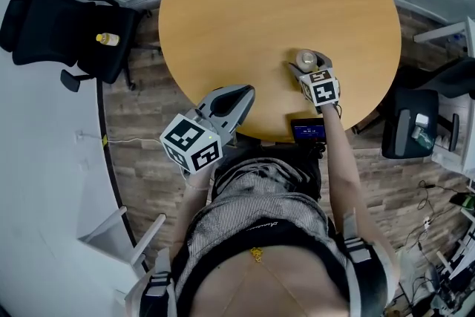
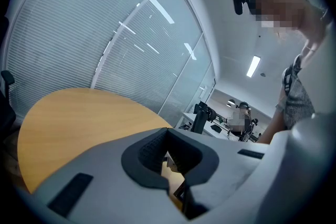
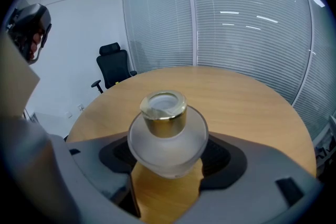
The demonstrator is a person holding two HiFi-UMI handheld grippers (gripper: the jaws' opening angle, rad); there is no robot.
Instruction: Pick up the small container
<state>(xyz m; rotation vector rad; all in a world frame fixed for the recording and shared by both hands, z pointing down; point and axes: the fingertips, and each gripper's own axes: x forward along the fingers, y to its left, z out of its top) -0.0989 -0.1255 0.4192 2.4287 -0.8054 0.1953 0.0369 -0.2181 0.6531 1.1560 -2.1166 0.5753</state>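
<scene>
The small container point(image 3: 167, 139) is a squat, round jar of frosted, milky glass, widest at its shoulder and narrowing toward the base. A shiny gold collar rings its short neck, with a pale top inside it. It stands upright, leaning slightly. It sits between the two jaws of the right claw point(image 3: 167, 168), whose dark pads press its sides. It point(image 1: 305, 59) is over the near right part of the round wooden counter point(image 1: 274, 4). Whether its base touches the wood is unclear.

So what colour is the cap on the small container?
Shiny gold cap, on the frosted whitish small container. It shows best in the right gripper view.
</scene>
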